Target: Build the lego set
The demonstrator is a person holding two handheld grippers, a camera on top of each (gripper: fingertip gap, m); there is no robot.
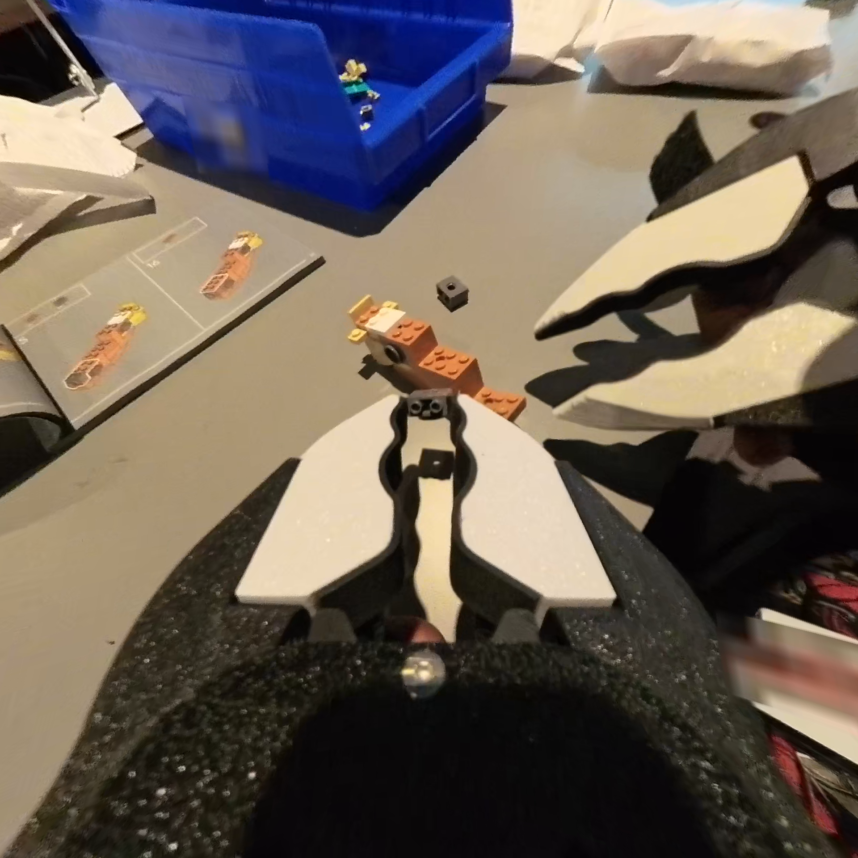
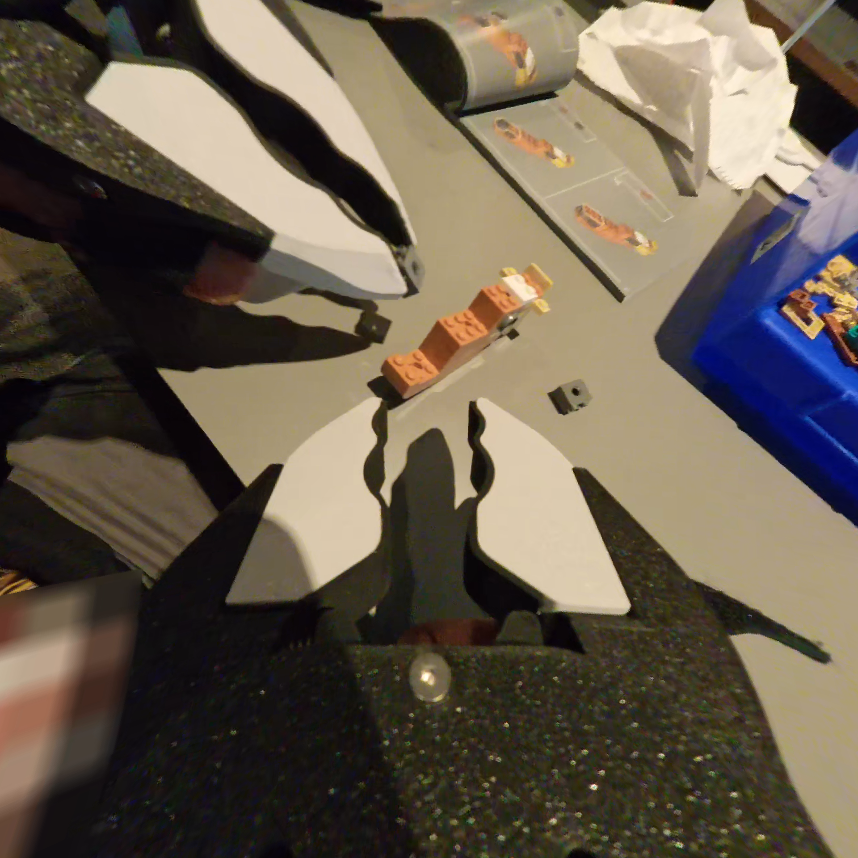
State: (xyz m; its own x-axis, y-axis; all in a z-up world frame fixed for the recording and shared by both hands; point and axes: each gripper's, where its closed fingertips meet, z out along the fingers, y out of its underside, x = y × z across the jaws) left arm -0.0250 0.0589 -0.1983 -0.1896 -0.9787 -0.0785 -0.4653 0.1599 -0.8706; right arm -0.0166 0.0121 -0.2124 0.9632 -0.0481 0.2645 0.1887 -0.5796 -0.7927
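Note:
An orange stepped lego build [image 1: 420,357] with a tan and white head lies on the grey table; it also shows in the right wrist view [image 2: 469,327]. My left gripper [image 1: 428,408] is shut on a small dark grey brick [image 1: 426,407], held above the table just before the build's low end. It also shows in the right wrist view [image 2: 408,269]. A second dark grey brick [image 1: 451,293] lies beyond the build, and a third [image 1: 435,463] lies on the table under my left fingers. My right gripper [image 2: 425,408] is open and empty, near the build's low end.
A blue bin [image 1: 297,107] with loose lego pieces stands at the back; it also shows in the right wrist view [image 2: 789,362]. An open instruction booklet [image 1: 139,306] lies left of the build. Crumpled white paper bags [image 2: 687,88] lie around the table's edges. There is about 6 cm between the tips of the two grippers.

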